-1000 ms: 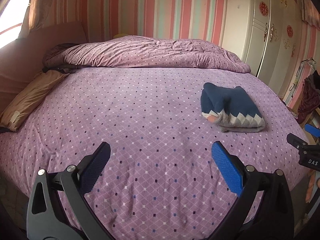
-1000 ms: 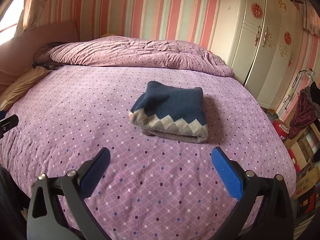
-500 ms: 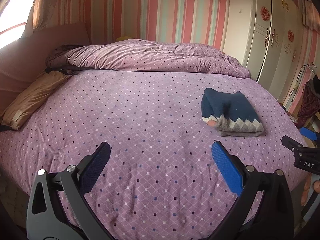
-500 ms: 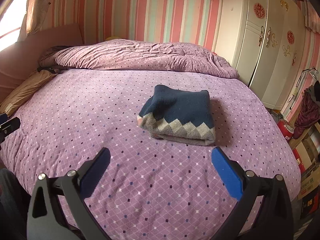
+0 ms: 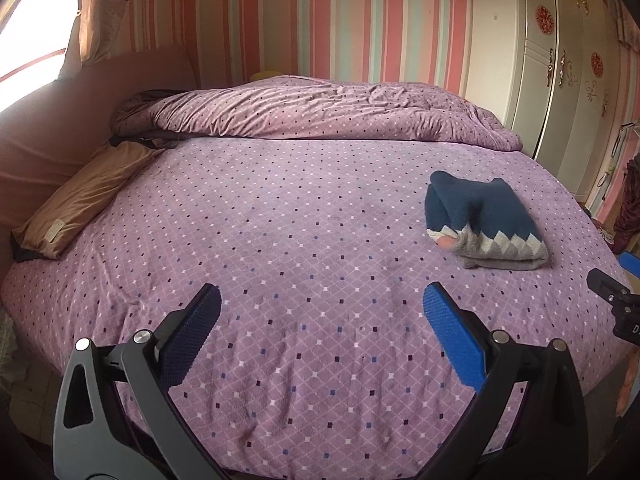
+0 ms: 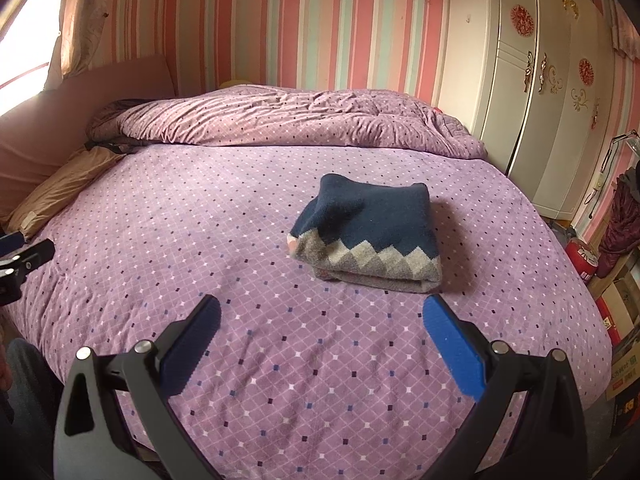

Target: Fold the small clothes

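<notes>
The bed (image 6: 248, 248), covered in a purple dotted sheet, fills both views and stretches away ahead of both pairs of jaws. Along its far edge, well beyond the jaws, lies a bunched duvet (image 6: 280, 120) in the same pattern, with a tan pillow (image 5: 84, 196) off to the far left.

The small garment (image 6: 370, 234), navy with a grey zigzag band, sits on the sheet as a compact, squared stack. It lies just ahead of the right gripper (image 6: 320, 320), slightly right of its centre line, and ahead and well right of the left gripper (image 5: 320, 312).

Both grippers hover above the sheet with jaws spread wide and nothing between them.

Judging from the tidy layered shape, this piece looks fully folded. No other unfolded clothes show on the bed, so little appears left.
</notes>
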`<state>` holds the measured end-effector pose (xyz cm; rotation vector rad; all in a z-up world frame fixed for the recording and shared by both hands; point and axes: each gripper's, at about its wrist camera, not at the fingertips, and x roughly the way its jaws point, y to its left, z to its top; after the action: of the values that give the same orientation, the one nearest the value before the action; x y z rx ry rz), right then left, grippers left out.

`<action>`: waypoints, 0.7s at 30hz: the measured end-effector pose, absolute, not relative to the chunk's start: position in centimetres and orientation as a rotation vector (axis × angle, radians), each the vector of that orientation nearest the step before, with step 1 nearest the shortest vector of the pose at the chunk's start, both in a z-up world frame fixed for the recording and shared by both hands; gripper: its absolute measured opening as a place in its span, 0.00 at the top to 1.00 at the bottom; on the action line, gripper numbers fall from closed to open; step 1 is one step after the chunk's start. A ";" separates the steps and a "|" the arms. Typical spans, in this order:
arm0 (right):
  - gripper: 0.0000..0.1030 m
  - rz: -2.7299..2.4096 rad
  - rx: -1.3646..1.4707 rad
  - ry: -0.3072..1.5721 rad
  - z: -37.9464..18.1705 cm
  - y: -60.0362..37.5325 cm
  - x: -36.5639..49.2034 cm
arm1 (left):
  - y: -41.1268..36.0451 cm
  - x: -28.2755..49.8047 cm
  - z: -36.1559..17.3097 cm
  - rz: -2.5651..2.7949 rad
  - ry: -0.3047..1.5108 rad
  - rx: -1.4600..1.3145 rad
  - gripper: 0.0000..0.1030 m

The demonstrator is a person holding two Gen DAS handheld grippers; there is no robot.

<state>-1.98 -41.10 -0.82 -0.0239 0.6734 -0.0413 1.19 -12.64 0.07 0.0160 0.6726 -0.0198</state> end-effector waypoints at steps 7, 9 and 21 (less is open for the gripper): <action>0.02 -0.033 -0.009 0.667 -0.8 -40.5 -2.1 | -11.9 1.1 0.1 0.017 0.673 0.026 0.03; 0.02 -0.030 -0.008 0.667 -0.9 -40.4 -2.0 | -11.9 1.0 0.1 0.034 0.670 0.036 0.03; 0.02 -0.027 -0.016 0.668 -0.9 -40.0 -1.8 | -11.6 0.9 0.3 0.031 0.680 0.013 0.03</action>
<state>-1.82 -40.02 -0.86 -0.0156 0.6680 -0.0269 0.91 -11.60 0.30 0.0131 0.6796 0.0315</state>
